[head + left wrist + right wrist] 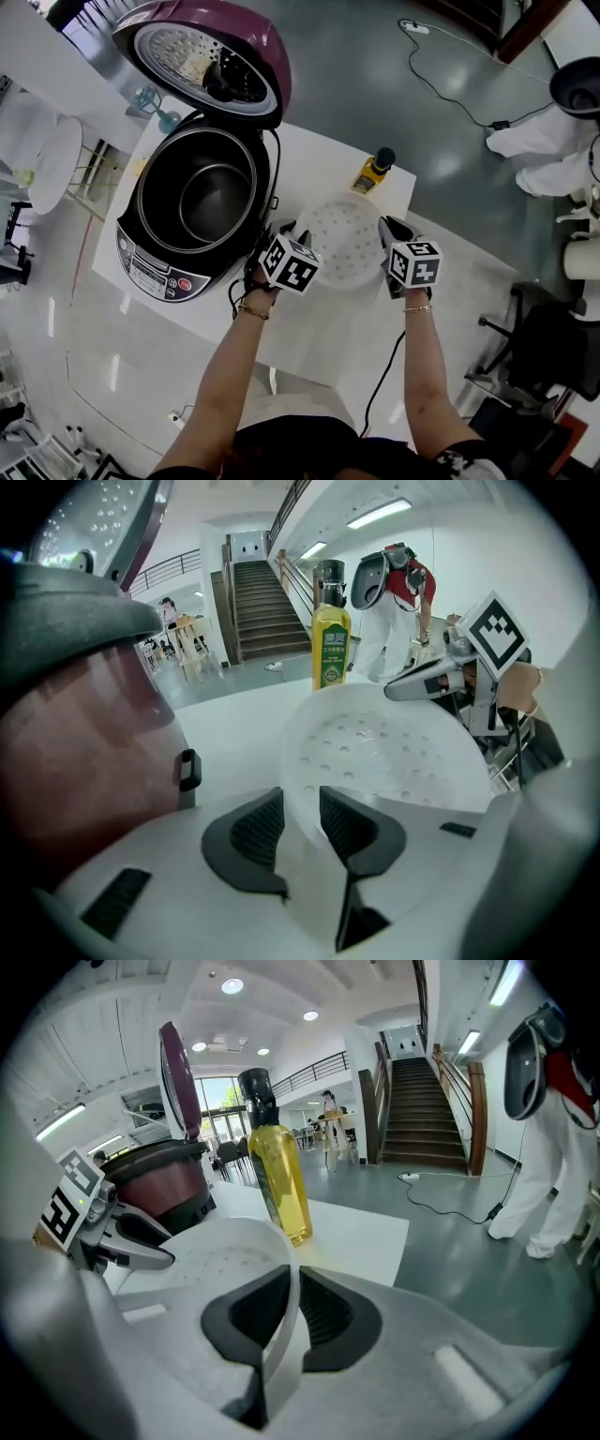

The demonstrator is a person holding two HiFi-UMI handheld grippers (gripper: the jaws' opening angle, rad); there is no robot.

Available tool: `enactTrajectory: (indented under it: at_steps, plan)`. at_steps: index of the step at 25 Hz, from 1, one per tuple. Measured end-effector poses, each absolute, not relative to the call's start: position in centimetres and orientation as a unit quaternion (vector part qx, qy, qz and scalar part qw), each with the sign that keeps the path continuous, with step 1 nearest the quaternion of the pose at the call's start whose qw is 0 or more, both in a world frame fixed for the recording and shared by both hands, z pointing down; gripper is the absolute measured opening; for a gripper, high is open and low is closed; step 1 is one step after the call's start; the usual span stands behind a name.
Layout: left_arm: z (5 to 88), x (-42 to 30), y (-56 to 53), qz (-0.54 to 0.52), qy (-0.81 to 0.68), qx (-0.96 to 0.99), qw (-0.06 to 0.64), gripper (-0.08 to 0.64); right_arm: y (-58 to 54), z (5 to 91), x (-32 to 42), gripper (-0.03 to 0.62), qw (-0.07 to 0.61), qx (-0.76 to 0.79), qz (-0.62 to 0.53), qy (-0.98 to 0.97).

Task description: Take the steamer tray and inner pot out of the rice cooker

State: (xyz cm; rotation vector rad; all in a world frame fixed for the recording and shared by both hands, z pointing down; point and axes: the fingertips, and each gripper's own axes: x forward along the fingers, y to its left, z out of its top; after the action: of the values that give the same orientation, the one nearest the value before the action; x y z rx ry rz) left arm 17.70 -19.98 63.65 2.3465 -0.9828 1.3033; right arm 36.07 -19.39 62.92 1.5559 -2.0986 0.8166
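The white perforated steamer tray (345,242) is held over the white table (309,150), to the right of the rice cooker (192,202). My left gripper (287,229) is shut on the tray's left rim, and my right gripper (386,227) is shut on its right rim. In the left gripper view the tray (384,752) has its wall between the pads of my left gripper (302,822). In the right gripper view the thin rim (234,1251) runs between the pads of my right gripper (292,1312). The cooker's purple lid (211,56) stands open, and the dark inner pot (214,202) sits inside. Whether the tray touches the table I cannot tell.
A yellow oil bottle (373,171) stands just behind the tray, near the table's far edge. The cooker's black cord (234,292) hangs off the near edge by my left wrist. A person in white (562,141) stands at the right, with a cable (441,84) on the floor.
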Motion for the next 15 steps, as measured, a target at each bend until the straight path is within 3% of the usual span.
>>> enactTrajectory:
  at_steps: [7, 11, 15]
  plan:
    - [63.3, 18.2, -20.7, 0.421, -0.366, 0.822, 0.109, 0.121, -19.7, 63.1, 36.6, 0.037, 0.21, 0.56, 0.283, -0.75]
    - [62.8, 18.1, -19.4, 0.415, -0.368, 0.827, 0.093, 0.235, -19.7, 63.1, 36.6, 0.038, 0.21, 0.564, 0.278, -0.748]
    - [62.0, 17.5, -16.9, 0.398, -0.37, 0.835, 0.082, 0.253, -19.5, 63.4, 36.5, 0.053, 0.231, 0.564, 0.267, -0.747]
